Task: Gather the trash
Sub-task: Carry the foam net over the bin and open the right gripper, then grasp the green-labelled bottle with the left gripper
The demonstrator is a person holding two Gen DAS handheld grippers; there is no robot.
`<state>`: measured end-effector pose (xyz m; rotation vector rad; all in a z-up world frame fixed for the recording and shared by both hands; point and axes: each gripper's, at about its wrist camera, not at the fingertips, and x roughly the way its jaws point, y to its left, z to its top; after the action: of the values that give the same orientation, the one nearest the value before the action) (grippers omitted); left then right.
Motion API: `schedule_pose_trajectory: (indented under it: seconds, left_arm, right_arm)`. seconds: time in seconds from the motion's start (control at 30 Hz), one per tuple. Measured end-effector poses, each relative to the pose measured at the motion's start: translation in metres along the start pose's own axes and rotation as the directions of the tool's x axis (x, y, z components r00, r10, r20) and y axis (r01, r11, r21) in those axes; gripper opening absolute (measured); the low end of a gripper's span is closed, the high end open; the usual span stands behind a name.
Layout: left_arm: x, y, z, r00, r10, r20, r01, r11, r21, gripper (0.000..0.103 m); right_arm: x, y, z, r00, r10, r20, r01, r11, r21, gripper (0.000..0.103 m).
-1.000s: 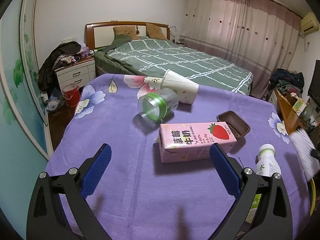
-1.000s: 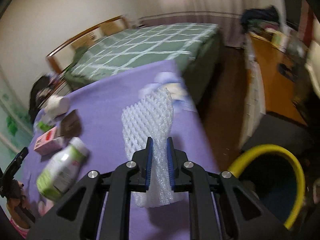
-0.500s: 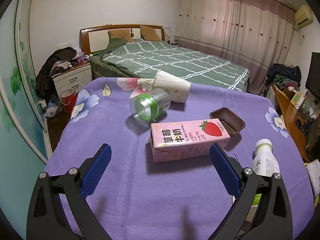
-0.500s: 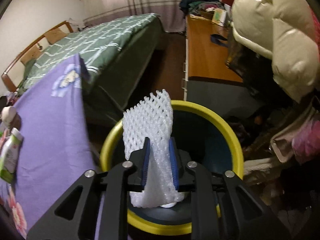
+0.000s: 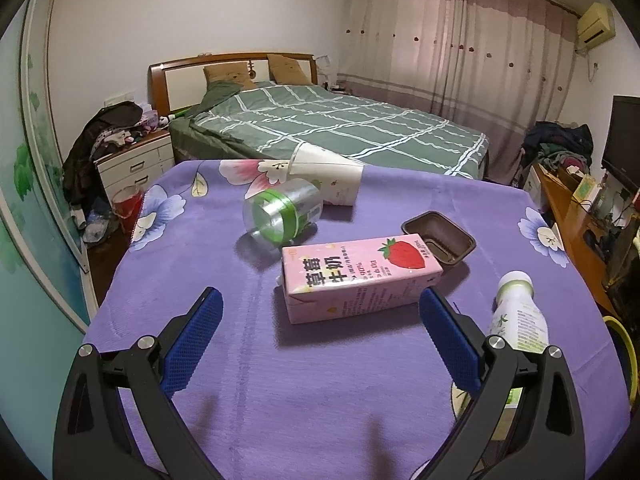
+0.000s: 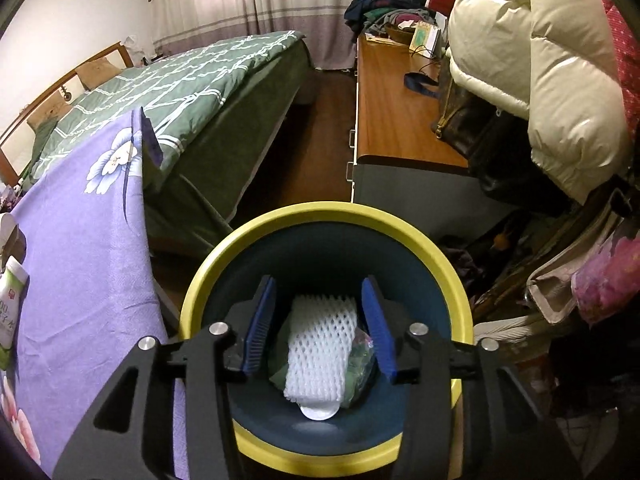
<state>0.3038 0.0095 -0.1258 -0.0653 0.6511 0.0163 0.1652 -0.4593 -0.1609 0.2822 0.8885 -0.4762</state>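
The right gripper (image 6: 320, 316) hangs over the yellow-rimmed bin (image 6: 420, 236), jaws parted and empty, the white foam net (image 6: 320, 348) lying inside it, while the left gripper (image 5: 320, 336), jaws wide and empty, hovers near the pink milk carton (image 5: 356, 276).

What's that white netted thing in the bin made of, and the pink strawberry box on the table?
The white netted sleeve looks like soft matte foam mesh: puffy strands, open diamond holes. The pink box seems coated paperboard: crisp folded edges, printed faces, slight sheen.
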Motion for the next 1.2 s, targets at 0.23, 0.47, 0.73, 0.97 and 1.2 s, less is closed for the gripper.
schedule_pose_trajectory:
  seconds: [0.23, 0.47, 0.73, 0.97, 1.2]
  left_arm:
    - [-0.004, -0.015, -0.001, 0.995, -0.102, -0.016, 0.102, 0.994, 0.039, 0.097]
    - [-0.025, -0.052, -0.007, 0.953, -0.301, -0.042, 0.303, 0.947, 0.108, 0.097]
    - [-0.020, -0.095, -0.032, 0.931, -0.327, -0.163, 0.358, 0.906, 0.226, 0.087]
    - [0.003, -0.104, -0.046, 0.914, -0.319, -0.252, 0.378, 0.894, 0.241, 0.068]
    - [0.003, -0.108, -0.048, 0.914, -0.320, -0.250, 0.383, 0.883, 0.273, 0.052]
  right_arm:
    - [0.001, 0.003, -0.003, 1.000, 0.015, 0.003, -0.015, 1.000, 0.004, 0.044]
    - [-0.004, 0.007, -0.005, 0.999, 0.043, 0.016, -0.043, 0.999, 0.000, 0.044]
    - [-0.011, 0.008, -0.008, 0.996, 0.080, 0.032, -0.080, 0.997, -0.006, 0.044]
    - [-0.011, 0.004, -0.010, 0.994, 0.103, 0.033, -0.103, 0.995, 0.000, 0.044]
    - [-0.011, -0.001, -0.012, 0.992, 0.119, 0.037, -0.120, 0.993, 0.008, 0.044]
